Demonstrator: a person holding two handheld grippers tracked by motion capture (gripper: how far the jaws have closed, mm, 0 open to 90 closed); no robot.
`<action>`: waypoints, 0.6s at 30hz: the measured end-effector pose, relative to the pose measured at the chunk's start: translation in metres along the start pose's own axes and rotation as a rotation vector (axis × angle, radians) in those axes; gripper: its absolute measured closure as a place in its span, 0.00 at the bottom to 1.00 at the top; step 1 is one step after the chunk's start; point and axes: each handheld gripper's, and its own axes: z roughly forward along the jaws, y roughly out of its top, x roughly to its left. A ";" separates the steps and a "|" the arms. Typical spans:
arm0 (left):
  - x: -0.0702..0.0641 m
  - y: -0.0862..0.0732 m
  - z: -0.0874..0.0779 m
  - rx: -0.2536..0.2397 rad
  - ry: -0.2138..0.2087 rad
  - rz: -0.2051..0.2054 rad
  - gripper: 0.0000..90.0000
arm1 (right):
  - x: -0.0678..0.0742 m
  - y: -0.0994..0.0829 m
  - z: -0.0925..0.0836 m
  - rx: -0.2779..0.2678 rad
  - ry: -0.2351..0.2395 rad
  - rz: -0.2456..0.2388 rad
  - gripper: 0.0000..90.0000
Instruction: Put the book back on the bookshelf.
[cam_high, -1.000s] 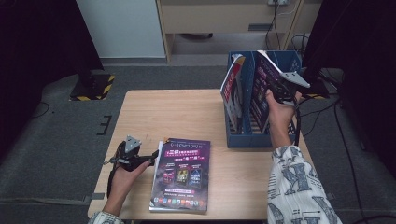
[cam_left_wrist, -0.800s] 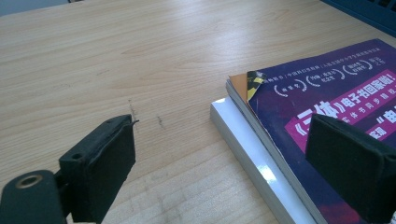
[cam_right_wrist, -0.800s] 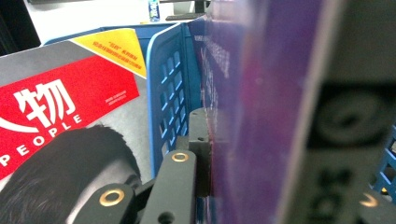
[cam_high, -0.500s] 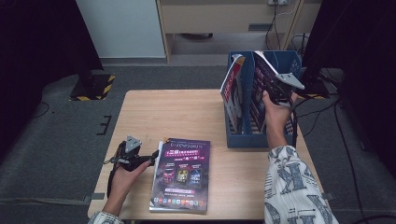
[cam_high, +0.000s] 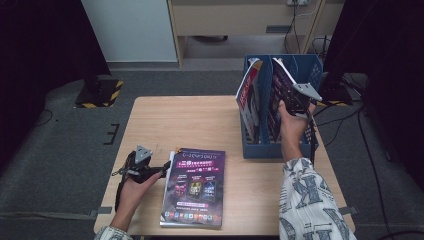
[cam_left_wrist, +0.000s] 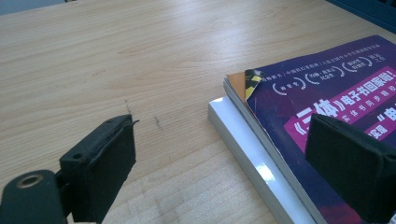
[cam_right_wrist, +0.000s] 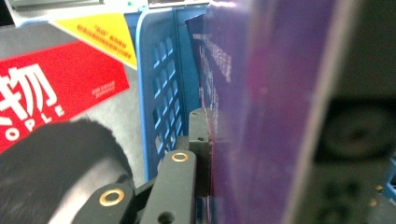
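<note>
Where the high view looks down on the wooden counter (cam_high: 200, 125), the right tongs (cam_high: 292, 102) stand in the upper right of the frame, clamped on a purple magazine (cam_high: 280, 95) that leans tilted in the blue file rack (cam_high: 272, 147). In the right gripper view the same purple magazine (cam_right_wrist: 266, 116) runs up the middle of the frame, pinched edge-on, with one black jaw pressed against its left face; the other jaw is hidden behind the cover. To its left stand a blue lattice divider (cam_right_wrist: 161, 102) and, beyond that, a red-and-grey magazine (cam_right_wrist: 56, 93) in the neighbouring slot. In the high view that red-covered magazine (cam_high: 247, 92) sits in the left slot of the rack, its top leaning outward.

The left tongs (cam_high: 162, 170) lie in the lower left of the high view, held low over the counter, just beside the left edge of a stack of magazines (cam_high: 195, 187) lying flat. In the left gripper view the jaws stand wide apart with nothing between them: one pad (cam_left_wrist: 105, 172) at lower left over bare wood, the other at lower right in front of the top purple cover (cam_left_wrist: 336, 93). Beneath that cover show an orange-cornered issue (cam_left_wrist: 236, 81) and a white one (cam_left_wrist: 243, 144).
</note>
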 end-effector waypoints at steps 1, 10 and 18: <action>0.000 0.000 0.000 0.000 0.001 0.001 0.09 | 0.000 -0.001 0.000 -0.005 0.002 0.001 0.92; 0.000 0.000 -0.001 -0.004 0.002 0.001 0.09 | 0.008 -0.005 -0.004 0.001 0.030 -0.018 0.92; 0.000 0.000 -0.001 -0.004 0.001 0.001 0.09 | 0.017 -0.011 -0.004 0.011 0.036 -0.056 0.92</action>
